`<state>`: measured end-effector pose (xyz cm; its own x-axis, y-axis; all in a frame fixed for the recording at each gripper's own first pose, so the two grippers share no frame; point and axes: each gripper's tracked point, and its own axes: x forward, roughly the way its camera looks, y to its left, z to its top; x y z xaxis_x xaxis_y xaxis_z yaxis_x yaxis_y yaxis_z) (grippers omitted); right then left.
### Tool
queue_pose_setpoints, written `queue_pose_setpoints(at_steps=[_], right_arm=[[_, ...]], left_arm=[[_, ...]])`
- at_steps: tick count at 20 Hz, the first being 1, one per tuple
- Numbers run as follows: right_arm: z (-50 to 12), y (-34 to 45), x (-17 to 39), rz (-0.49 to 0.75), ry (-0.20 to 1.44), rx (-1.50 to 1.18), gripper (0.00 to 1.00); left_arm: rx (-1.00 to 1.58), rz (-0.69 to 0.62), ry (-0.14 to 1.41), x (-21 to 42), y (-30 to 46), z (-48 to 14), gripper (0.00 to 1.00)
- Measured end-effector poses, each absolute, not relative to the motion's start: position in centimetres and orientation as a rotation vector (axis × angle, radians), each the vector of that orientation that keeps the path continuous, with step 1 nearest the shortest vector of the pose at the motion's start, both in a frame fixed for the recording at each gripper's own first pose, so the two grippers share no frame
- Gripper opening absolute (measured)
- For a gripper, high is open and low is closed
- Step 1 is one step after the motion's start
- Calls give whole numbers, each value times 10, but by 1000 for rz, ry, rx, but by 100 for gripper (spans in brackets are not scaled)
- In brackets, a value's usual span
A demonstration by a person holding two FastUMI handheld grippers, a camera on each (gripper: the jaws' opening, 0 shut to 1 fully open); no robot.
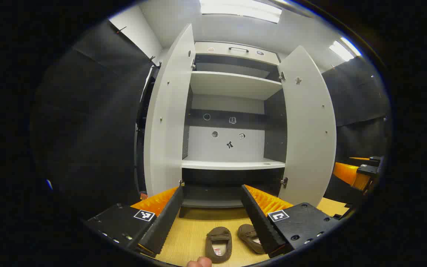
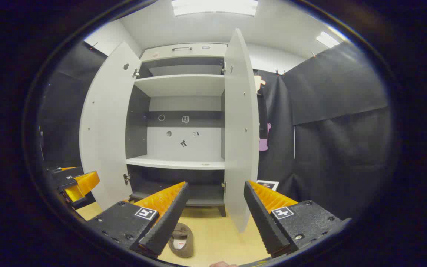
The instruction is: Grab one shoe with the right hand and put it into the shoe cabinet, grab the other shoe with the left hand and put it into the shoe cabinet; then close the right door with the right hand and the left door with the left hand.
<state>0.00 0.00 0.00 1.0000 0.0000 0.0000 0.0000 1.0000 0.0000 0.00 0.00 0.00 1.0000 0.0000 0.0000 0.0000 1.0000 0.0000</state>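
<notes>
I stood before the cabinet (image 1: pixel 232 111) with nothing yet in hand. Both doors hung wide: the left door (image 1: pixel 167 118) and the right door (image 1: pixel 308 126) swung out toward me, and the shelves (image 1: pixel 232 164) behind them were bare. My left gripper (image 1: pixel 213 217) had its fingers spread wide and held nothing; my right gripper (image 2: pixel 213 217) was the same, wide apart and empty.

The two shoes lay side by side on the floor (image 1: pixel 191 230) in front of the cabinet, well short of its base. In the left gripper view the one shoe (image 1: pixel 219 244) sat between my fingers and below them, and the other shoe (image 1: pixel 250 237) was just beside it, partly behind my finger. In the right gripper view I saw one shoe (image 2: pixel 181 239) tucked by the finger on the left of that view; which of the pair it was I could not tell.

So I judged the first step was only starting: the right-hand grab. The next move called for lowering the right gripper over a shoe, straddling its sides, closing, then lifting it past the door edge (image 2: pixel 241 129) onto a shelf.
</notes>
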Motion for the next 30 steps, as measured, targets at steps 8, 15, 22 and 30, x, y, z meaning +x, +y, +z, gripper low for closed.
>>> queue_pose_setpoints(at_steps=[8, 15, 22, 30], right_arm=[[-7, 7, -2, 26, 14, -12, 97], [-9, 11, -3, 37, 30, 1, 96], [-26, 28, 4, 85, 89, -29, 97], [-51, 72, 11, 213, 178, -50, 97]], left_arm=[[-3, 15, -24, -3, 1, 5, 95], [1, 16, -25, -5, 1, 8, 95], [3, 32, -18, -1, 6, 6, 95], [-13, 57, 4, -3, 15, -1, 95]])
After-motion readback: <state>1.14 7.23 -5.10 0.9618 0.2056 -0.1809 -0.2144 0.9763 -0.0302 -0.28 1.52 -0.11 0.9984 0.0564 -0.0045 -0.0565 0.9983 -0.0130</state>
